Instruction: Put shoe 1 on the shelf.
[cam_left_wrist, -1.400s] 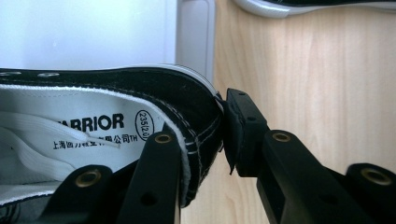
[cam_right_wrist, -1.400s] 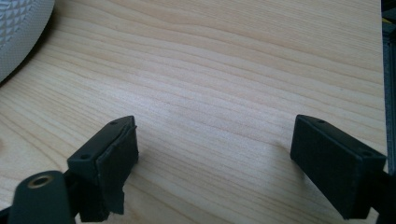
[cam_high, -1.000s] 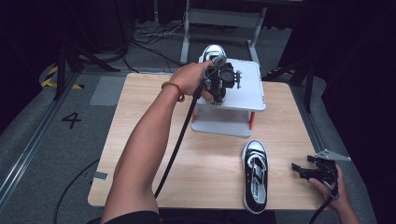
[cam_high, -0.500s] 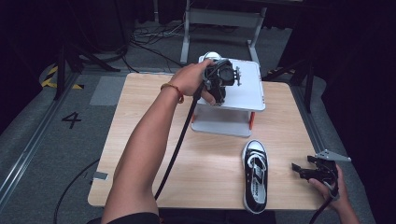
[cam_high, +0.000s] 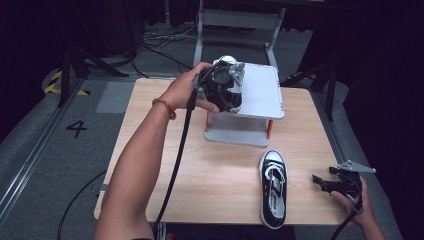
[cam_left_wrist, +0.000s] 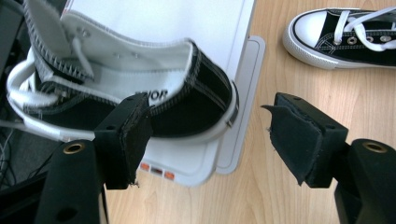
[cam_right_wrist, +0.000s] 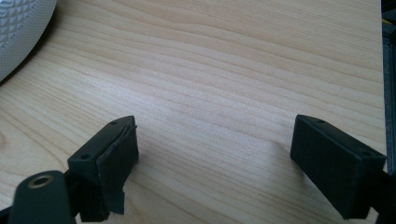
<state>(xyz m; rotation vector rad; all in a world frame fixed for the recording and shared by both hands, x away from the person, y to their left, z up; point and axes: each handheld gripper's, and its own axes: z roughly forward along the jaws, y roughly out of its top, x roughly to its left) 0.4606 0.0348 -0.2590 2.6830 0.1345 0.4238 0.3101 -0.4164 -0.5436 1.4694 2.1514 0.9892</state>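
A black canvas high-top sneaker with a white lining and white rubber sole (cam_left_wrist: 140, 100) lies on the white rectangular raised platform with orange legs (cam_high: 260, 90), which stands at the far middle of the light wooden tabletop (cam_high: 220, 175). In the left gripper view the shoe rests on the platform's top with its heel and sole reaching the platform's near edge.

The left tool (cam_high: 225, 90) hangs over the platform's left side, beside the shoe. Its jaws have just been opening and now stand apart; the shoe's heel lies just beyond the left pad, and neither pad presses on it.

A second black-and-white canvas sneaker with white laces (cam_high: 273, 187) lies flat on the tabletop in front of the platform, toward its right, with its toe pointing at the platform.

The right tool (cam_high: 334, 184) rests low over the tabletop's near right edge, right of that second sneaker and well apart from the platform. Its jaws stand wide with bare wood between them.
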